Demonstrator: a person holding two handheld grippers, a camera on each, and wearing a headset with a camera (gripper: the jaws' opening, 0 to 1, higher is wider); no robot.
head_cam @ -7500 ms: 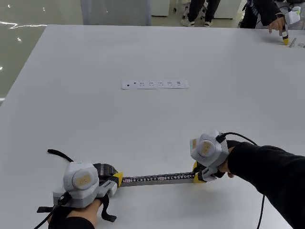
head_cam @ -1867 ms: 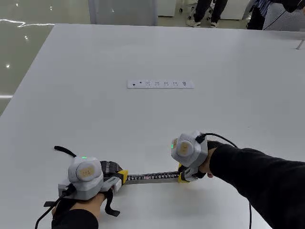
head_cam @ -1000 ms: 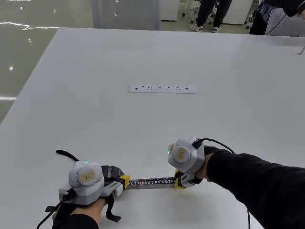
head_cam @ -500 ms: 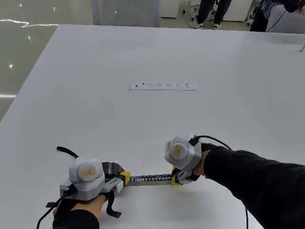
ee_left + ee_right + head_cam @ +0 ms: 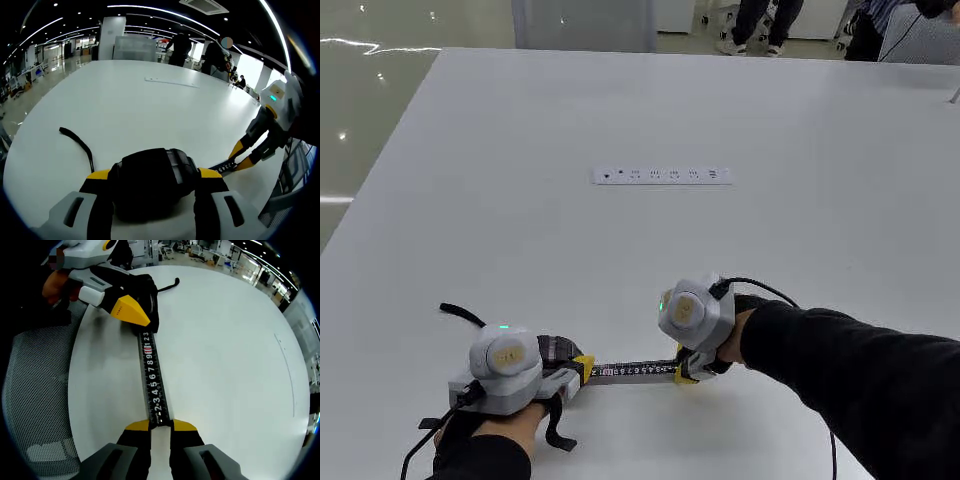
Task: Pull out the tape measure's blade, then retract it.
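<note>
- white table (image 5: 620, 250) carries the work; in the head view the tape measure (image 5: 150, 185), a black case, sits near the front edge, toward the left.
- left gripper (image 5: 570, 372) is clenched around that case, with one yellow-tipped jaw on each side of it, as the left gripper view shows.
- blade (image 5: 150, 375) runs out of the case and lies flat along the tabletop, numerals facing up, with a short stretch drawn out.
- right gripper (image 5: 160, 426) is pinched on the blade's free end, its yellow tips closed over the strip.
- the two grippers are near each other, in line along the blade, one at the case and one at the tip.
- a black strap (image 5: 80, 145) trails from the case across the table and curls away.
- a white power strip (image 5: 662, 176) lies well apart, farther up the middle of the table.
- a dark sleeve (image 5: 840, 370) covers the arm behind the right gripper.
</note>
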